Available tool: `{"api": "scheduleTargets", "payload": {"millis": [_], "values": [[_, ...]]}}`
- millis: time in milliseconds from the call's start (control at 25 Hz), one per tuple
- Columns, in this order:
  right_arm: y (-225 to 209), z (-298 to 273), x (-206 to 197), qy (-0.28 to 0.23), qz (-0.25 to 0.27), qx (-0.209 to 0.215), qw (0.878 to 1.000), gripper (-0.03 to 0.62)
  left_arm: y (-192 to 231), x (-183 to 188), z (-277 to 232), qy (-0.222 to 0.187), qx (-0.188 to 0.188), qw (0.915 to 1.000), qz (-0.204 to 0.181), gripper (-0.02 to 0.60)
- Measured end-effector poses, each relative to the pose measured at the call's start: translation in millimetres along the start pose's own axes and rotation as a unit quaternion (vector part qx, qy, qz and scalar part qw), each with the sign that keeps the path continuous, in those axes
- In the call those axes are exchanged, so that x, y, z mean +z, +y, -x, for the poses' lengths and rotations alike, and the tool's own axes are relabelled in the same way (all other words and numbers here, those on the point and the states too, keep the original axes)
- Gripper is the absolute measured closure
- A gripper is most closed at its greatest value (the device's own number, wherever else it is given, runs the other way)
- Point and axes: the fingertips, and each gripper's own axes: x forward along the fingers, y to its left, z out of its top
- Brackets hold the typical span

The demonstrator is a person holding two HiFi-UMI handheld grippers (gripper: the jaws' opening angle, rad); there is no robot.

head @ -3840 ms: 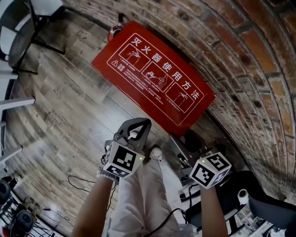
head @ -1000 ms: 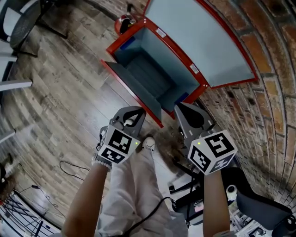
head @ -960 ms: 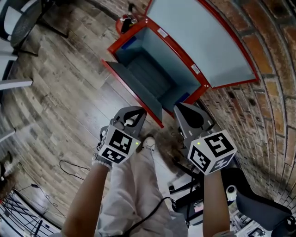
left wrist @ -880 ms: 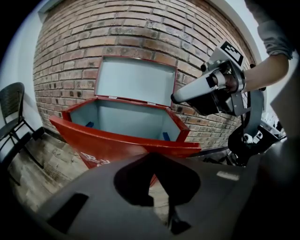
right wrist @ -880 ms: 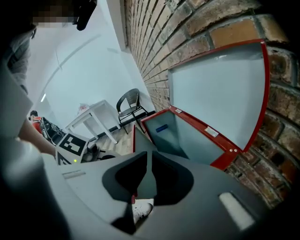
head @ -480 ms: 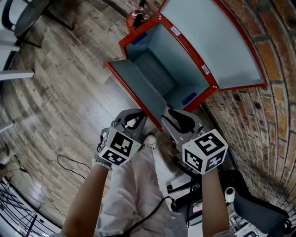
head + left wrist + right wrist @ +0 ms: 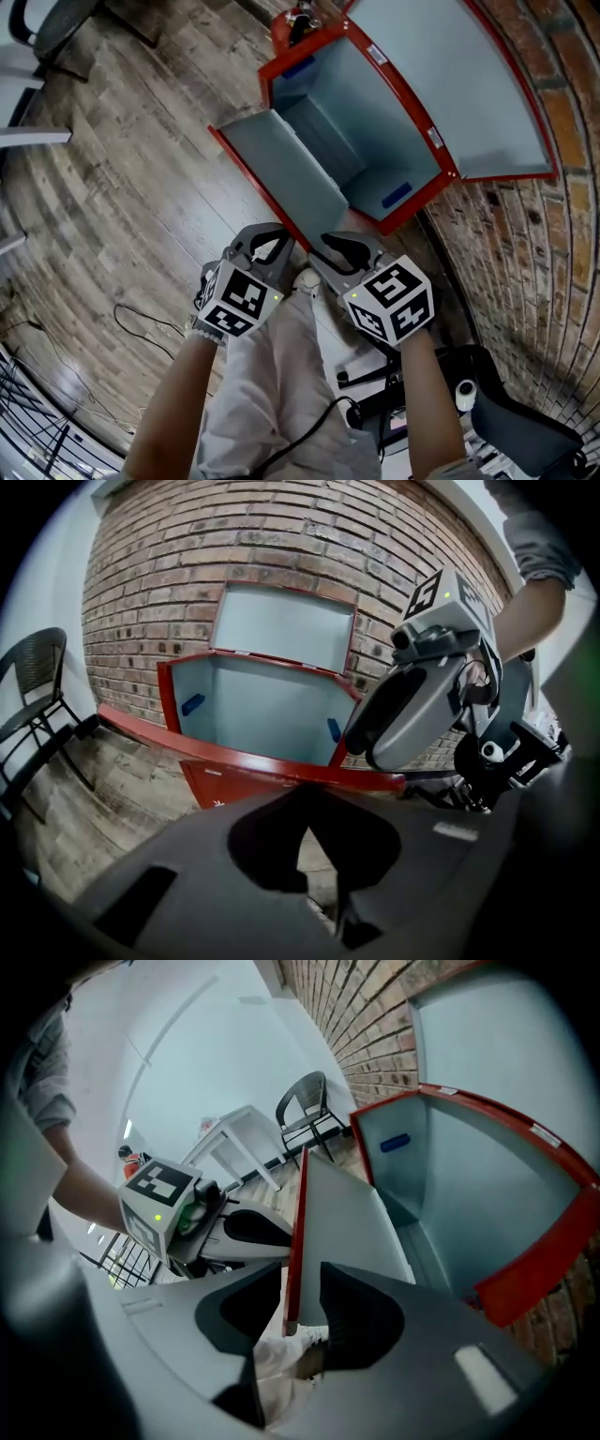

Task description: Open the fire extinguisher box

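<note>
- Red outside and pale grey-blue inside, the fire extinguisher box (image 7: 361,141) stands open on the wooden floor (image 7: 122,169), hard against the brick wall (image 7: 553,216).
- Its lid (image 7: 450,75) leans back on the bricks, and its front flap (image 7: 281,173) hangs forward towards the person.
- A small blue tab (image 7: 396,195) sits on an inner wall (another shows at the far end).
- The right gripper (image 7: 302,1274) has just been opening its jaws. They stand apart with the flap's red edge between them and a gap on one side.
- The left gripper (image 7: 279,234) has its jaws closed tip to tip on nothing. It hangs just beside the right one, short of the flap.
- In the left gripper view, the right gripper covers the box's right end.
- A red cylinder with a black top (image 7: 286,23) stands just past the box's far end.
- A black chair (image 7: 37,686) and a white table (image 7: 230,1143) stand further along the wall.
- A thin cable (image 7: 141,319) lies on the floor at the left.
- The person's light trousers (image 7: 272,394) and a shoe (image 7: 305,279) show under the grippers.
</note>
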Motion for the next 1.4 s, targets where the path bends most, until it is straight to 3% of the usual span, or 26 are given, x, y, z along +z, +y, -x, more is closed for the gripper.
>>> {"api": "scheduleTargets", "payload": {"millis": [280, 400, 600, 1040, 1400], "values": [[12, -26, -21, 0.053, 0.014, 0.032, 0.998, 0.470, 7, -12, 6, -0.001, 0.007, 0.9999, 0.012, 0.583], [15, -33, -26, 0.061, 0.014, 0.038, 0.997, 0.533, 11, -17, 6, 0.005, 0.009, 0.9999, 0.012, 0.583], [20, -40, -31, 0.055, -0.020, 0.064, 0.996, 0.540, 13, -26, 10, 0.007, 0.010, 0.9998, 0.016, 0.583], [30, -70, -50, 0.071, -0.021, 0.068, 0.995, 0.545, 23, -47, 32, 0.019, 0.027, 0.9989, 0.033, 0.583], [32, -114, -82, 0.123, -0.026, 0.074, 0.989, 0.557, 46, -56, 43, 0.010, 0.048, 0.9978, 0.045, 0.583]]}}
